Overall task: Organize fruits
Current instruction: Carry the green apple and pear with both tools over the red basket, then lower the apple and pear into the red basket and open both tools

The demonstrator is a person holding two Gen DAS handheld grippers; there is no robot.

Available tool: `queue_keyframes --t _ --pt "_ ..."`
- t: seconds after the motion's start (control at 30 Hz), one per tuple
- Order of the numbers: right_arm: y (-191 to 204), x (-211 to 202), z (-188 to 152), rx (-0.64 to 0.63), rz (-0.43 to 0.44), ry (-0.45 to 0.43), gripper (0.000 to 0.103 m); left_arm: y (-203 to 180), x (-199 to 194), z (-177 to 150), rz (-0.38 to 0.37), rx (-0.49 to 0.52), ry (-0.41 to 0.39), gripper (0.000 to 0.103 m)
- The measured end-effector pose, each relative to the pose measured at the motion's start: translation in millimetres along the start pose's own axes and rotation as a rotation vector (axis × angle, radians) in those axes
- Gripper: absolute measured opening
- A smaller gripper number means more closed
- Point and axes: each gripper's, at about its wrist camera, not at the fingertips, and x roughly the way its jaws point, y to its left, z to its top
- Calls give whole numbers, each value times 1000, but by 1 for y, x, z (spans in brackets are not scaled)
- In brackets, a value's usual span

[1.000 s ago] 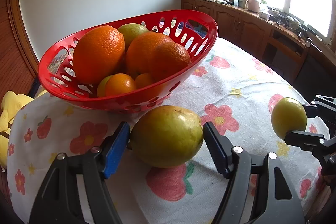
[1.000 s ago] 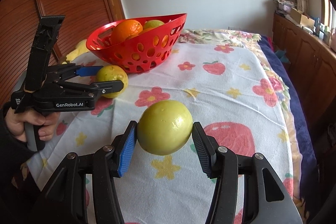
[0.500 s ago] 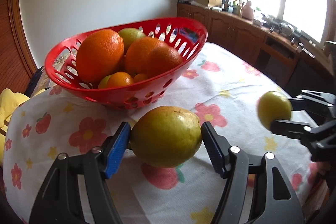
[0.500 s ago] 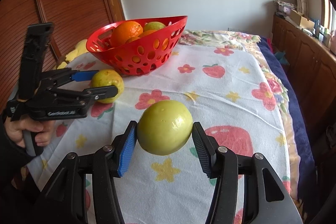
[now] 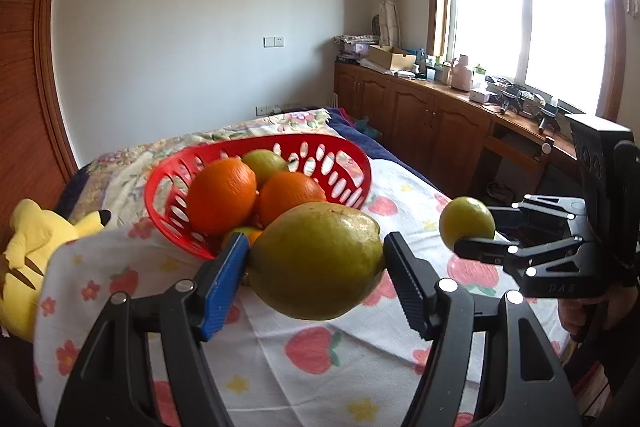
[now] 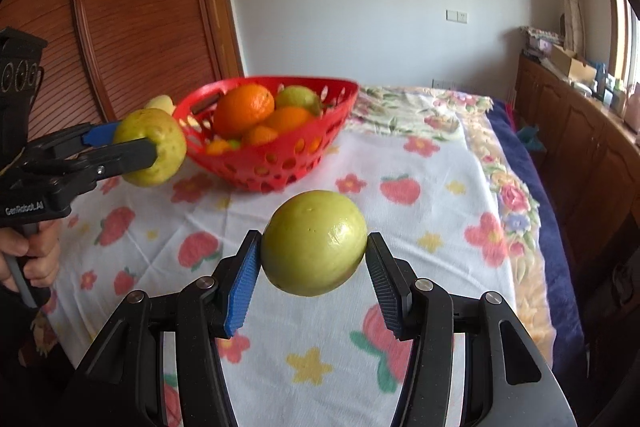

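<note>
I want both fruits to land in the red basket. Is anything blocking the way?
Nothing visible blocks it. The left gripper holds a yellow-green fruit just short of the red basket rim; the right gripper holds a green fruit farther back, above bare tablecloth. The oranges leave little room inside.

Both grippers now sit higher above the cloth [image 6: 420, 211] than a second ago, each carrying its fruit up with it. The left gripper [image 5: 316, 263] with its yellow-green fruit [image 5: 318, 259] now rides level with the red basket [image 5: 352, 163] rim, just beside its near wall, where earlier it hung low by the base. The right gripper [image 6: 314, 259] lifts its green fruit [image 6: 314, 243] too, and the basket lies lower ahead of it.
</note>
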Motion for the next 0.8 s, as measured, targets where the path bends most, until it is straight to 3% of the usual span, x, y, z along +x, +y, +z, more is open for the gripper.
queue_keyframes --t 0.37,0.8 --pt "12 16 59 -141 7 -61 54 30 13 10 53 -23 -5 69" --pt "5 95 114 -175 32 -26 54 56 51 20 73 -50 15 69"
